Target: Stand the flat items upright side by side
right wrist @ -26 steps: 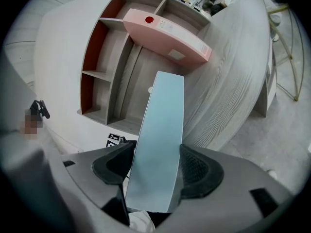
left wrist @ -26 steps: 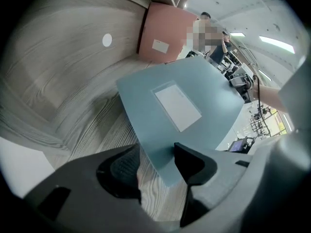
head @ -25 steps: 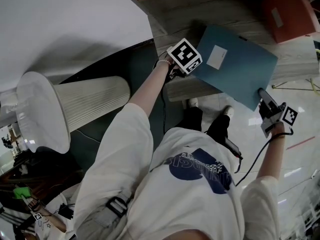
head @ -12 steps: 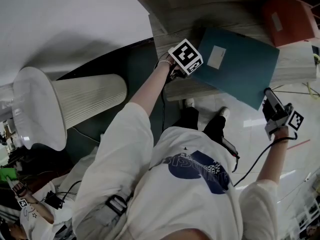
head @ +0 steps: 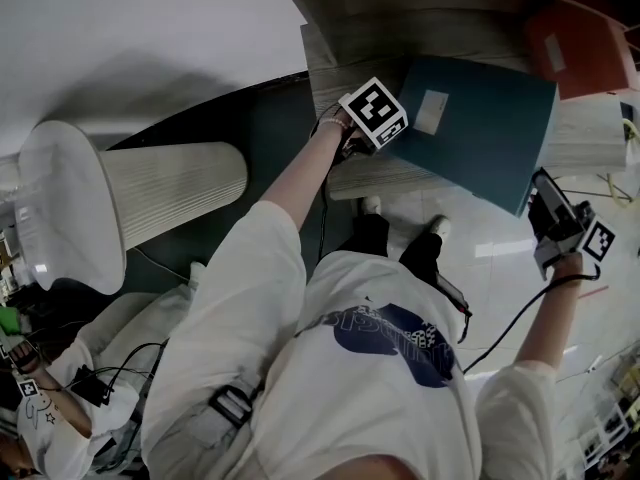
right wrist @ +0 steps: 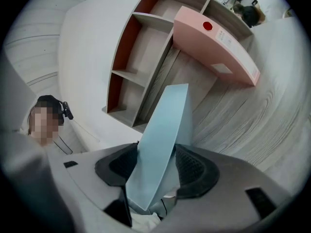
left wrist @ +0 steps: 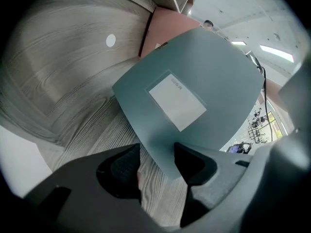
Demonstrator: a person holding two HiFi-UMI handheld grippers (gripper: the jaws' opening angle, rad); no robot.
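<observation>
A teal folder [head: 480, 128] with a white label [left wrist: 177, 101] rests on the wooden shelf board [head: 350, 43], its right side lifted. My right gripper [head: 540, 190] is shut on the folder's near right corner; in the right gripper view the folder [right wrist: 165, 135] runs edge-on between the two pads, and the jaws have just been closing on it. My left gripper [head: 352, 146] stands open at the folder's left corner. In the left gripper view that corner lies against the right finger [left wrist: 192, 164], with bare wood showing between it and the left finger [left wrist: 121, 166].
A pink-red folder [head: 580, 53] lies at the back right of the board, also seen as a pink folder [right wrist: 218, 42] in the right gripper view. Open shelf compartments [right wrist: 141, 67] stand behind. A white ribbed column [head: 150, 203] is at left. The floor [head: 500, 258] lies below the board's edge.
My right gripper has risen with the folder's corner, so the teal folder now tilts more steeply off the board. The left gripper has stayed in place.
</observation>
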